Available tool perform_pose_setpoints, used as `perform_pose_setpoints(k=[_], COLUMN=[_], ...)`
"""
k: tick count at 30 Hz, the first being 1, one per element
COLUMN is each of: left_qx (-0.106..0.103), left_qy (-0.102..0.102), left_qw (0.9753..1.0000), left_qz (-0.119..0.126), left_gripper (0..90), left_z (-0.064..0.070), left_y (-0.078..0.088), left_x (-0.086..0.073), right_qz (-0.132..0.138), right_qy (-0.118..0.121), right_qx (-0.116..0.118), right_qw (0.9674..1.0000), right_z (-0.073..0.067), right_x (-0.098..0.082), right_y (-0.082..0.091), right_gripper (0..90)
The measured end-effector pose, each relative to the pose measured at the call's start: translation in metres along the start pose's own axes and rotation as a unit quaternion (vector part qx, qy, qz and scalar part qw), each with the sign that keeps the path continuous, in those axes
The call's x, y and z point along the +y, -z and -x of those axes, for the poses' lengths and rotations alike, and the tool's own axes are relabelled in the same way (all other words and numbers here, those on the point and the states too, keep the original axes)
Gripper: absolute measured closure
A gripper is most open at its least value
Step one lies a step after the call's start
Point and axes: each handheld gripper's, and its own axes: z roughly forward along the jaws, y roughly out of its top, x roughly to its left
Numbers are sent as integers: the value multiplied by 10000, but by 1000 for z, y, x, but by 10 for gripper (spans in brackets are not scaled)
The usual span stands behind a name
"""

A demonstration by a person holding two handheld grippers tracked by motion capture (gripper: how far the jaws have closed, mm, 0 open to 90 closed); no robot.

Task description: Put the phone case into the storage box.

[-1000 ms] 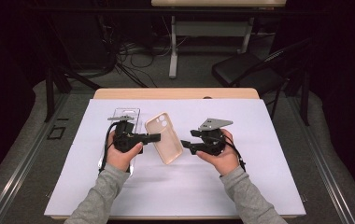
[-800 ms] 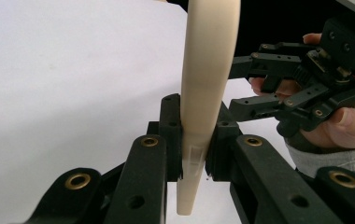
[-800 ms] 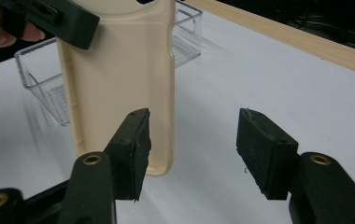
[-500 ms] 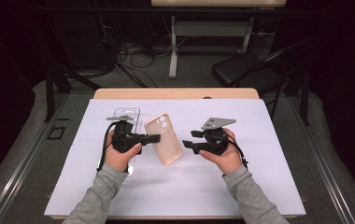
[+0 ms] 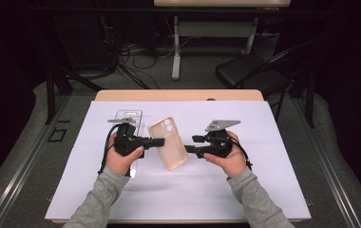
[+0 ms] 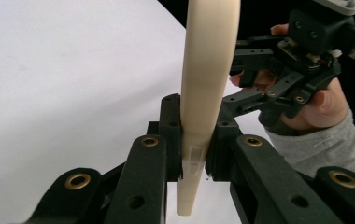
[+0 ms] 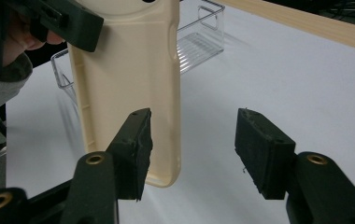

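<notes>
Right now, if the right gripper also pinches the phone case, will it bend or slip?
The phone case looks thin and hollow, so it probably flexes under a squeeze. Its smooth surface might slip. The left gripper holds it by one edge, so it seems light.

Phone case [image 5: 168,143] between left gripper [image 5: 156,141] and right gripper [image 5: 191,149]; clear packaging [image 5: 130,117] behind left gripper, on table [image 5: 264,142].

I am seeing a plain cream phone case [image 5: 168,143] showing between the two black hand-held grippers, the left hand-held gripper [image 5: 156,141] and the right hand-held gripper [image 5: 190,149]. Behind the left one, a clear plastic package [image 5: 130,117] is lying on the white desk [image 5: 264,180] with its light wood edge. Grey sleeves [image 5: 101,195] are covering my operator's forearms.
</notes>
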Motion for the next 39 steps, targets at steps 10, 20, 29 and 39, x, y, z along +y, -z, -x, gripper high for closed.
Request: perform_pose_setpoints(k=[10, 20, 29, 39], left_qx=[-216, -225, -238, -273], left_qy=[12, -60, -106, -132], left_qw=[9998, 9997, 9996, 9995], left_qz=[-35, -79, -102, -103], left_gripper=[798, 798, 798, 798], left_z=[2, 4, 6, 6], left_y=[-2, -5, -6, -6], left_x=[-1, -1, -2, -2], right_qz=[-143, -319, -374, -369], right_qy=[5, 51, -4, -79], right_qx=[296, 394, 528, 613], right_qw=[9995, 9987, 9979, 9974], right_z=[-3, -7, -7, -5], right_x=[-1, -3, -4, -5], right_y=[-4, -10, -11, -10], right_gripper=[498, 594, 666, 729])
